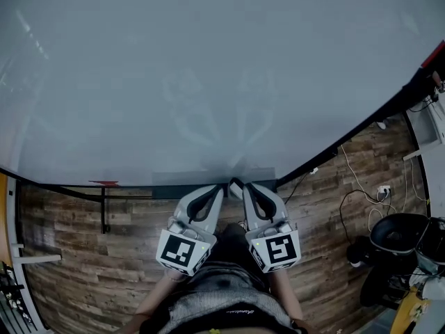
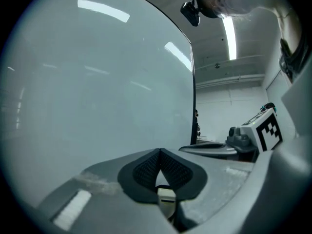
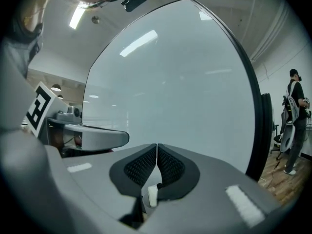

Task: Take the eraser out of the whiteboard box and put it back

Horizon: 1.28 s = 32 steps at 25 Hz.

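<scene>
Left claw: jaws together with the ribbed pads meeting at the tip and nothing between them. It points nearly level at the lower edge of the whiteboard.
Right claw: jaws together, pads pressed against each other, nothing held. It lies just beside the left claw, and the two tips almost touch.
Marker cubes: one on each claw, left and right, close to the person's body at the bottom of the head view.
Whiteboard: large, pale and blank. It fills the upper part of the head view and most of both gripper views, with ceiling lights reflected in it.
Whiteboard box: seems to be the dark strip along the board's lower edge, just ahead of the claw tips; its inside cannot be seen.
Eraser: cannot be made out in any view; neither claw has it.
Red object: small, at the board's lower edge, well left of the claws; too small to tell what it is.
Floor: wood-patterned planks under the board.
Cables: white and dark leads trailing over the floor at the right.
Bystander: a person standing at the far right of the right gripper view, past the board's dark edge.
</scene>
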### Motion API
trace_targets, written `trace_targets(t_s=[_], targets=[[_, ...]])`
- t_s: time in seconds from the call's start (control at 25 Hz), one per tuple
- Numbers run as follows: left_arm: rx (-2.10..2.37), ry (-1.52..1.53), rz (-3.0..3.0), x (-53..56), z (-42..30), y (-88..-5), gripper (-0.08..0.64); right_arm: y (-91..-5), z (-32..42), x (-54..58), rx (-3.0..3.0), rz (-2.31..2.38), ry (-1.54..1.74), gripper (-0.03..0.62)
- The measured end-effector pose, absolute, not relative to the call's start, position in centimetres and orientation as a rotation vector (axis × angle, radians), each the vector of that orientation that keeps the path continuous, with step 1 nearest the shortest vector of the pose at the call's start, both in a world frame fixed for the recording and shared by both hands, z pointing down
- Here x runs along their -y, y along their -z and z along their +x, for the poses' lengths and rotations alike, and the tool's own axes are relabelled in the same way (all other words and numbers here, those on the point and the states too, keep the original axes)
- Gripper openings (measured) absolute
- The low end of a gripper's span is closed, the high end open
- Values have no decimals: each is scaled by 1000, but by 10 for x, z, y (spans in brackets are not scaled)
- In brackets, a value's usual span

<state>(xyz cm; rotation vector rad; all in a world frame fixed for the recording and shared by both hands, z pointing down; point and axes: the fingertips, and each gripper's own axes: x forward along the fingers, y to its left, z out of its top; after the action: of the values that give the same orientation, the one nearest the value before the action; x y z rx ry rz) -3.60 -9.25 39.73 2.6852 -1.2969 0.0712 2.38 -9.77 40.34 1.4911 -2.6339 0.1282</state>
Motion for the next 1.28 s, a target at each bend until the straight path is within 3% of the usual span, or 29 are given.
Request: trace_targets(t_s=[1.28], targets=[[1261, -110, 2694, 101, -21, -402, 0, -429, 18, 109, 2592, 1368, -175, 12]])
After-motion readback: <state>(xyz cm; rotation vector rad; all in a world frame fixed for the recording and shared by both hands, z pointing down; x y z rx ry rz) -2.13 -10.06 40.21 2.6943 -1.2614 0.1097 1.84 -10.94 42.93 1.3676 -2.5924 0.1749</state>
